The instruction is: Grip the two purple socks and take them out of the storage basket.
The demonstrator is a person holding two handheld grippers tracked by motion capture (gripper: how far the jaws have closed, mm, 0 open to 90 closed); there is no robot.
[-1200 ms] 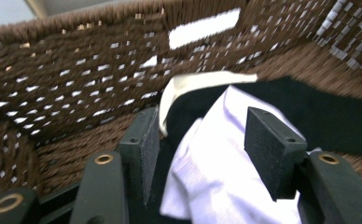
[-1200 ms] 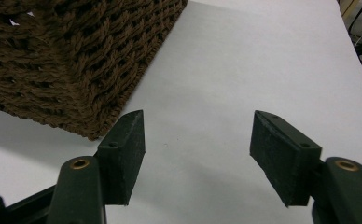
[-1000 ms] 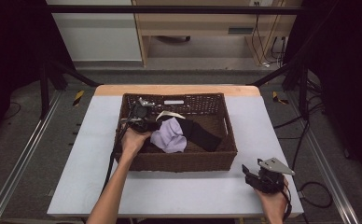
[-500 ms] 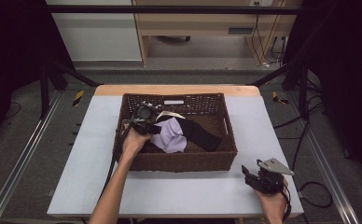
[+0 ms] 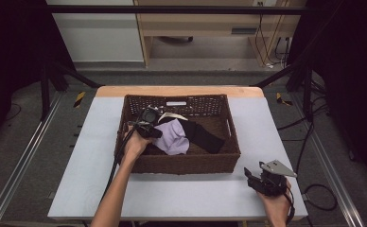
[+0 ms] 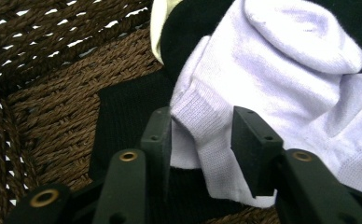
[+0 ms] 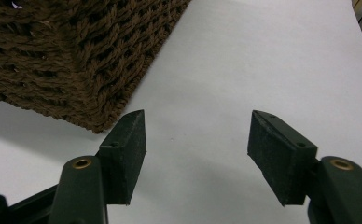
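The desk is carrying a brown wicker basket at its centre. Inside the basket, a black garment is lying toward 3 o'clock, and a pale lilac sock is lying at the middle, partly over the black cloth.

The left forearm is reaching up from 6 o'clock over the basket's near-left wall, wrist bent down into the basket. The left hand-held gripper is pointing at the sock; its jaws have just been closing and are standing about half open, with the sock's ribbed cuff between them, the pads not yet pressing it.

The right hand-held gripper is resting at 5 o'clock on the desk, near the basket's corner, jaws standing wide and holding nothing.
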